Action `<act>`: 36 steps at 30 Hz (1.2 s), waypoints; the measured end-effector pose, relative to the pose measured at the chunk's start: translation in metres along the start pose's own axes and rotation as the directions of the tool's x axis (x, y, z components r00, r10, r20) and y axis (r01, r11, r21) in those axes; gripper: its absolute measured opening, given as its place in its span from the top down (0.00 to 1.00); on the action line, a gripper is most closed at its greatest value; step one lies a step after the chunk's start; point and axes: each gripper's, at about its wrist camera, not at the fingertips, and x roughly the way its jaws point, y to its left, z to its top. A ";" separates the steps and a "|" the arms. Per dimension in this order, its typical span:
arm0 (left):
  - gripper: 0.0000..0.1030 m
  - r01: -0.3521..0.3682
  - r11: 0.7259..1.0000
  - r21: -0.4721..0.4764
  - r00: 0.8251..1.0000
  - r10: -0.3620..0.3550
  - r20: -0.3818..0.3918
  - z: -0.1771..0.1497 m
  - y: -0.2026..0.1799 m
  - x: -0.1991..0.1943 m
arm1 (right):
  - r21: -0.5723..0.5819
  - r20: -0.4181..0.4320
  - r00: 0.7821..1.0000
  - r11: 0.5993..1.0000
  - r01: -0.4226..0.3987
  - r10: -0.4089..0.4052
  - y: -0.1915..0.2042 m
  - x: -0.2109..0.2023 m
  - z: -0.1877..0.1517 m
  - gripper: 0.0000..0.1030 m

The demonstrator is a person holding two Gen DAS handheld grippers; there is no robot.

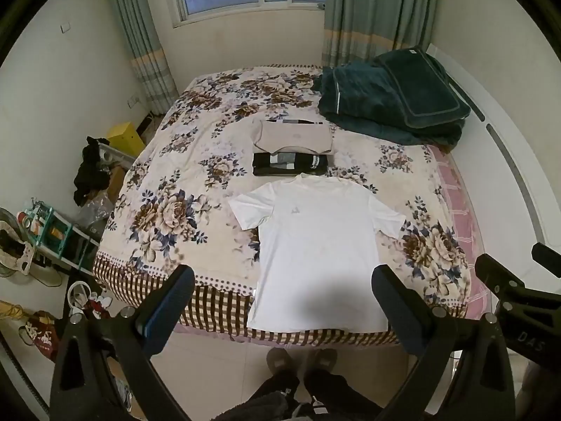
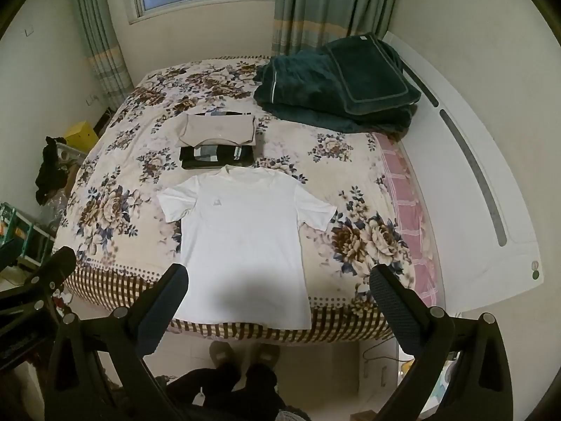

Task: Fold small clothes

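A white T-shirt (image 1: 315,245) lies flat and spread out on the floral bed, its hem at the near edge; it also shows in the right wrist view (image 2: 242,242). Behind its collar sit a folded black garment (image 1: 291,164) and a folded beige garment (image 1: 294,137), seen too in the right wrist view as the black one (image 2: 214,156) and the beige one (image 2: 217,129). My left gripper (image 1: 284,301) is open and empty, held above the shirt's hem. My right gripper (image 2: 278,296) is open and empty, above the hem's right part. The right gripper's body also shows at the left wrist view's right edge (image 1: 508,280).
A dark green blanket and pillow (image 1: 392,105) lie at the bed's far right. A white headboard (image 2: 473,175) runs along the right. Shelves, clothes and clutter (image 1: 52,231) fill the floor on the left. The person's slippered feet (image 1: 301,358) stand at the bed's near edge.
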 end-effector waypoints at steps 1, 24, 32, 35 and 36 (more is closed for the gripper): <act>0.00 0.000 1.000 0.001 1.000 0.000 0.001 0.000 -0.001 0.001 | 0.001 0.001 1.000 1.000 -0.001 0.001 -0.001 0.001 0.003 0.00; 0.00 0.020 1.000 -0.001 1.000 -0.020 0.013 0.020 -0.019 -0.010 | -0.001 0.006 1.000 1.000 0.000 0.000 -0.004 -0.007 0.008 0.00; 0.00 0.031 1.000 -0.002 0.999 -0.031 0.016 0.024 -0.017 -0.015 | -0.003 0.008 1.000 1.000 0.000 0.000 -0.003 -0.009 0.008 0.00; 0.00 0.025 1.000 -0.003 0.999 -0.025 0.020 0.024 -0.020 -0.014 | -0.002 0.011 1.000 1.000 0.000 0.000 -0.003 -0.009 0.007 0.00; 0.00 0.027 1.000 -0.004 0.999 -0.027 0.020 0.023 -0.019 -0.014 | -0.002 0.012 1.000 1.000 0.000 0.000 -0.007 -0.013 0.018 0.00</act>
